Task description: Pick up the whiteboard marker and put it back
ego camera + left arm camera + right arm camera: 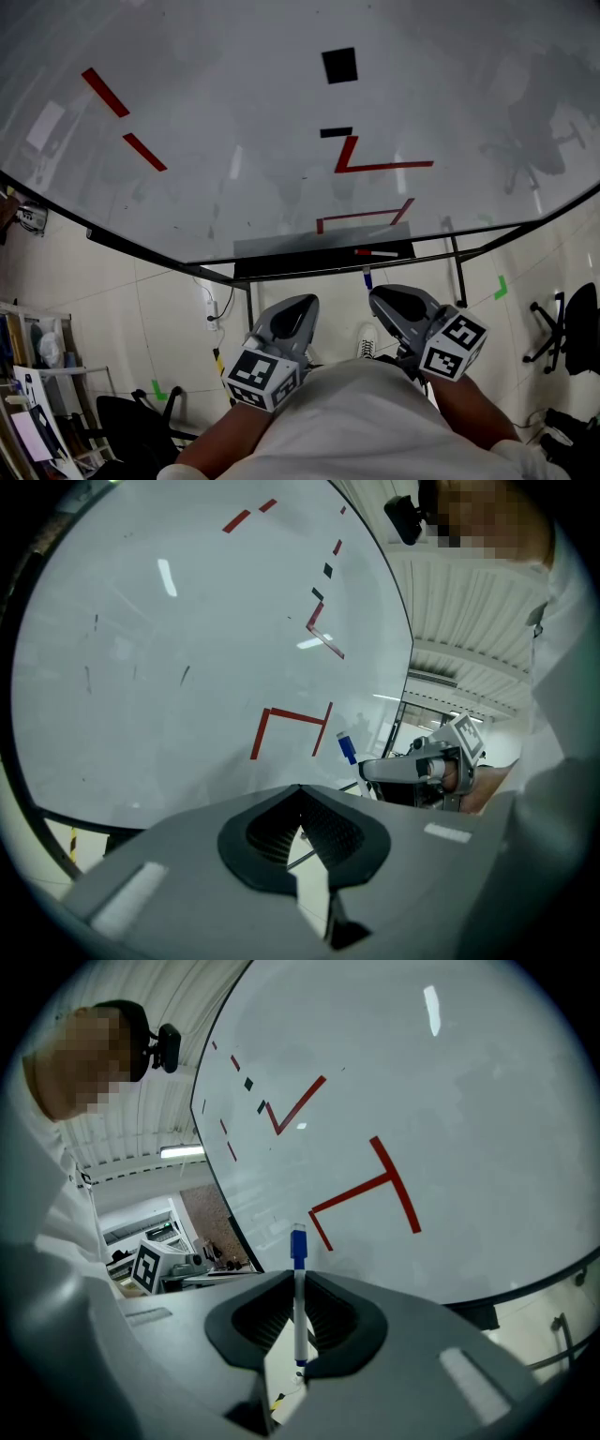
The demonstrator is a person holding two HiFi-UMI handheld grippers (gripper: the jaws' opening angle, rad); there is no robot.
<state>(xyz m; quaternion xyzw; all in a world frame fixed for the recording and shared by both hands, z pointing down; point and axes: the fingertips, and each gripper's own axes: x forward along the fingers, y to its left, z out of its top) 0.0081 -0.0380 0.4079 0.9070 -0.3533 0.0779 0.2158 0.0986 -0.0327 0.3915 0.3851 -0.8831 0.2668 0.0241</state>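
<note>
Close in, the right gripper point(298, 1274) has its jaws clamped narrow on the whiteboard marker point(299, 1309), which stands upright between the pads, blue cap pointing away. The left gripper point(300, 789) sits alongside it to the left, jaws drawn together with nothing between them. So the pick-up looks done and the step in hand is the put-back. Beyond the grippers runs the dark tray point(281, 265) along the foot of the whiteboard point(234, 112), with what seems a red-capped pen point(375, 252) lying on it. The next move probably calls for a forward reach, turning the marker level over a bare stretch of tray before the jaws part. From the head view only the blue cap shows past the right gripper. The marker's lower tip is lost among the pads, and the tray is too dark to judge its free room.
</note>
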